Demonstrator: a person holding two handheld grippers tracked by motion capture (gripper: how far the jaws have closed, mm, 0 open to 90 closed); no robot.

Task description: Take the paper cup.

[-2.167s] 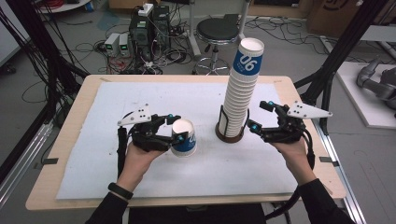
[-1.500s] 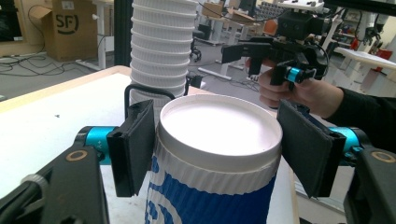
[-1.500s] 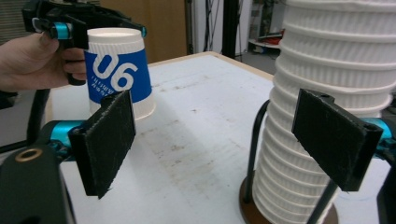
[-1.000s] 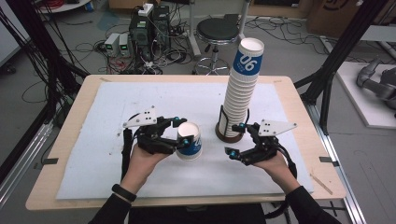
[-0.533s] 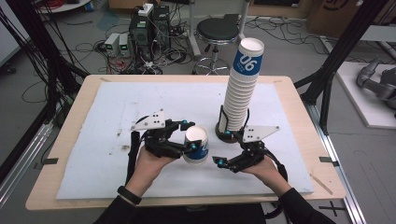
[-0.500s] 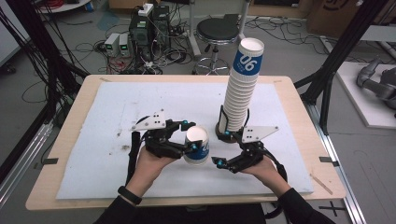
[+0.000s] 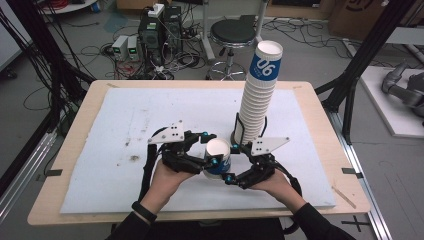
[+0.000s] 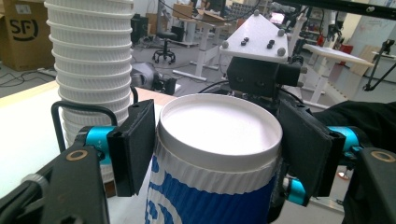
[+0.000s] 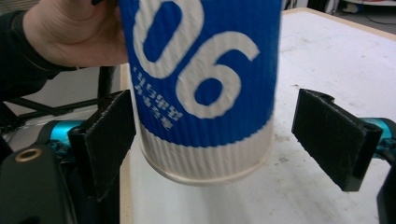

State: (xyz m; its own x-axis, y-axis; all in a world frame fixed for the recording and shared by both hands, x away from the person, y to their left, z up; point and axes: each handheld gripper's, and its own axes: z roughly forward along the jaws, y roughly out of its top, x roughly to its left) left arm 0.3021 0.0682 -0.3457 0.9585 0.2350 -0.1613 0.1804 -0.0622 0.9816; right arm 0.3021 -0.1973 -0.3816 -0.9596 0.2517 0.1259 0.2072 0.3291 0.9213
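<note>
A blue-and-white ribbed paper cup point(image 7: 218, 156) marked 06 is held upright just above the white mat. My left gripper point(image 7: 210, 149) is shut on it: in the left gripper view both black pads point(image 8: 133, 144) press the cup point(image 8: 219, 140) just under its rim. My right gripper point(image 7: 231, 163) comes in from the right, open. In the right gripper view its jaws straddle the cup's point(image 9: 205, 93) lower part; the left pad point(image 9: 109, 140) is close beside the wall, the right pad stands clearly apart. A tall stack of like cups point(image 7: 257, 102) rises behind in a black wire holder.
The white mat point(image 7: 150, 115) covers most of a wooden table point(image 7: 320, 120). The cup stack point(image 8: 88, 70) stands just behind the held cup. Beyond the table are a stool point(image 7: 232, 35), electronics boxes and cables on the floor, and black frame posts at both sides.
My right gripper has swung left and toward the person, from beside the stack to around the held cup. My left gripper has carried the cup a little to the right.
</note>
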